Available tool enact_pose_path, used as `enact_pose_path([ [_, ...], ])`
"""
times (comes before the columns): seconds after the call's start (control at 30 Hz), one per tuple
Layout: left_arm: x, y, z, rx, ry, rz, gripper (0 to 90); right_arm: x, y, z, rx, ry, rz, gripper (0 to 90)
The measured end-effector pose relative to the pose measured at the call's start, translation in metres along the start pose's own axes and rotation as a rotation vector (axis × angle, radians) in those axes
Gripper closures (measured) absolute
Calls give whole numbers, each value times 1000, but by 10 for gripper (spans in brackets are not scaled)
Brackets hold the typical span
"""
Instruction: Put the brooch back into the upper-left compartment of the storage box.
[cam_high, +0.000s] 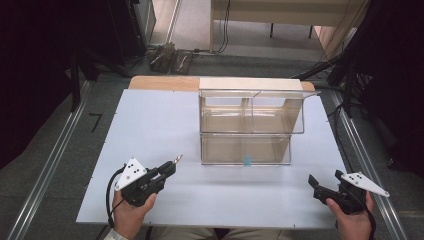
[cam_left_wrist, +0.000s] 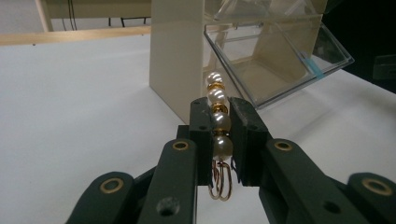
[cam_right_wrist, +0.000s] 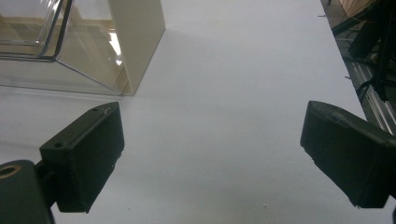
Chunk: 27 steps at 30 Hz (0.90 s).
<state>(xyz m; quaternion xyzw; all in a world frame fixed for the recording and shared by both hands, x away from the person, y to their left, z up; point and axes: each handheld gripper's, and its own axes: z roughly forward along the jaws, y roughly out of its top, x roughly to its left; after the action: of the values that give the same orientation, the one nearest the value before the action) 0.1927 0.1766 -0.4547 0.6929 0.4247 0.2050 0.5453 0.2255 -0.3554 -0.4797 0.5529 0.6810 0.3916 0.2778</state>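
Observation:
My left gripper (cam_left_wrist: 218, 123) is shut on a short string of pearl and gold beads (cam_left_wrist: 218, 109) with wire loops at its lower end. From above, that left gripper (cam_high: 171, 166) sits at the table's front left, the bead string (cam_high: 177, 159) poking out toward a two-tier clear plastic bin organiser (cam_high: 250, 125) with cream side panels. The organiser's lower bin carries a small blue tab (cam_high: 247, 160). My right gripper (cam_high: 311, 181) rests at the front right, its jaws wide apart with nothing between them (cam_right_wrist: 210, 154). The organiser's corner (cam_right_wrist: 135, 46) stands ahead and to the left of it.
A white board (cam_high: 150, 130) covers the table, with a wooden strip (cam_high: 160, 82) along its far edge. Metal rails (cam_high: 50, 160) run along both sides on the floor. Dark equipment and cables (cam_high: 350, 75) stand at the back right.

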Motion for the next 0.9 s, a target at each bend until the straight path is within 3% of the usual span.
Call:
enact_pose_path([
  [0.9, -12, 23, 7, -74, -33, -4, 801, 0, 0, 0, 0, -1, 0, 48],
])
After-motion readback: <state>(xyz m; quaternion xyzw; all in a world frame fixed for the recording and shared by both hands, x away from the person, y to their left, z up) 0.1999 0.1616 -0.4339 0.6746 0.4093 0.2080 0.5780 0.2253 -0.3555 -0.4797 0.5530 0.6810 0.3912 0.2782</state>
